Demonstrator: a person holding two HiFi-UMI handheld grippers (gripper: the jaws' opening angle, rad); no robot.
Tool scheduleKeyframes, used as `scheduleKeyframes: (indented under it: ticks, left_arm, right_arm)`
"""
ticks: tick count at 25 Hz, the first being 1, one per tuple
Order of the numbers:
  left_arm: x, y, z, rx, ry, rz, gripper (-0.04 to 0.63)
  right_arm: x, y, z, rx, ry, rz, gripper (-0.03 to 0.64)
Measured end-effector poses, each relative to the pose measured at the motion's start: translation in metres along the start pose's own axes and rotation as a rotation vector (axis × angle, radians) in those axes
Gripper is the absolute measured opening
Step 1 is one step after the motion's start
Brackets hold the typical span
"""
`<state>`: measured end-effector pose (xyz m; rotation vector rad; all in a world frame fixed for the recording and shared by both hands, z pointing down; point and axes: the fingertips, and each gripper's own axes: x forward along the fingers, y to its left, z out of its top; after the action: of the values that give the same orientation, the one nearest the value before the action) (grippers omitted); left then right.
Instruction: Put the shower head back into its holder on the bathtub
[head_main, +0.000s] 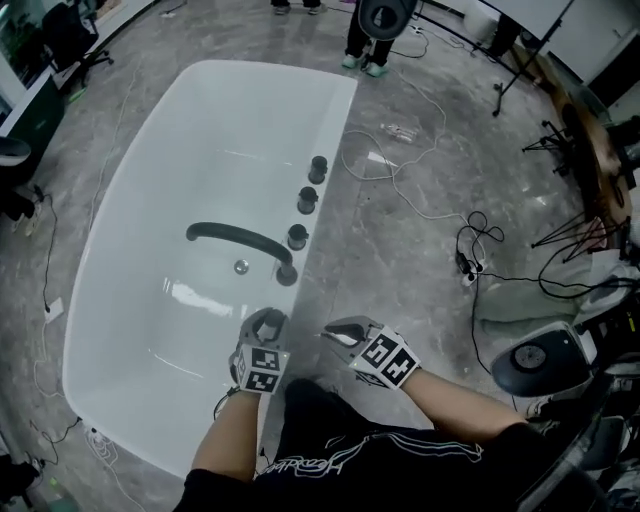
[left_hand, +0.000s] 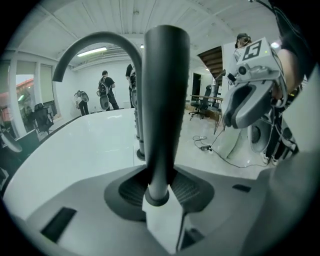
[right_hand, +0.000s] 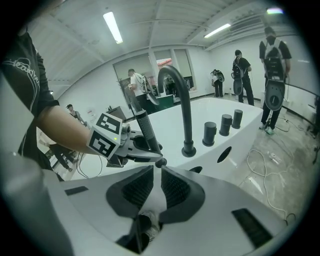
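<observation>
Shower head, a slim dark grey cylindrical wand (left_hand: 165, 100), stands nearly upright in the left gripper (head_main: 267, 320), and the hold looks solid. The ribbed pads press on its lower shaft from both sides, the jaws parted only by the width of the handle. In the head view that gripper hangs over the near end of the white oval bathtub (head_main: 120, 250), right at the rim, on the person's side of the black arched faucet spout (head_main: 235, 238). Beyond the spout's base, three black round knobs (head_main: 307, 200) line up along the same rim. The right gripper (head_main: 332, 335) sits just beside the left one, out over the grey mottled floor (head_main: 400, 260). Its own view shows the jaws with a narrow slit between them and nothing between the pads. The wand's lower end pokes out beneath the left gripper and sits right at the right gripper's jaw tips, though I can't tell if they touch. Loose white and black cables (head_main: 430, 200) trail across the floor beside the tub.
</observation>
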<state>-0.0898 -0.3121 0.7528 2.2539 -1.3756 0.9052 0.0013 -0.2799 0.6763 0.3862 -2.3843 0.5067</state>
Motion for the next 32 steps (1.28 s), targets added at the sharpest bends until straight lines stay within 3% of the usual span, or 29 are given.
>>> scheduleKeyframes:
  ticks: [6,10,13,17,20,23,25,29,32]
  left_arm:
    - [0.006,0.000,0.010,-0.028,-0.034,-0.004,0.132]
    - [0.013,-0.003,0.002,-0.010,0.047,-0.027,0.132]
    - [0.010,-0.005,-0.004,-0.030,0.056,-0.022,0.180]
    - [-0.003,-0.006,-0.005,-0.064,0.057,-0.026,0.238]
    - [-0.023,-0.010,-0.011,-0.063,0.104,-0.019,0.241]
    - [-0.057,-0.017,-0.007,-0.120,0.084,-0.015,0.236]
    - [-0.083,-0.028,0.000,-0.156,0.052,-0.036,0.180]
    - [-0.140,-0.058,0.024,-0.141,-0.024,-0.086,0.009]
    - [-0.198,-0.087,0.057,-0.168,-0.118,-0.143,0.005]
  right_arm:
    - [-0.007,-0.010,0.001,0.005,0.003,-0.005,0.055]
    - [-0.009,-0.010,0.005,0.004,0.005,-0.001,0.055]
    - [-0.010,-0.010,0.006,0.000,0.001,0.004,0.055]
    - [-0.012,-0.007,0.011,-0.008,-0.004,0.006,0.055]
    - [-0.021,0.001,0.022,-0.025,-0.030,0.015,0.055]
    - [-0.038,0.014,0.033,-0.057,-0.055,0.030,0.055]
    - [-0.052,0.027,0.036,-0.081,-0.067,0.041,0.055]
    - [-0.090,0.068,0.053,-0.063,-0.137,0.077,0.049]
    - [-0.128,0.111,0.065,-0.048,-0.208,0.067,0.041]
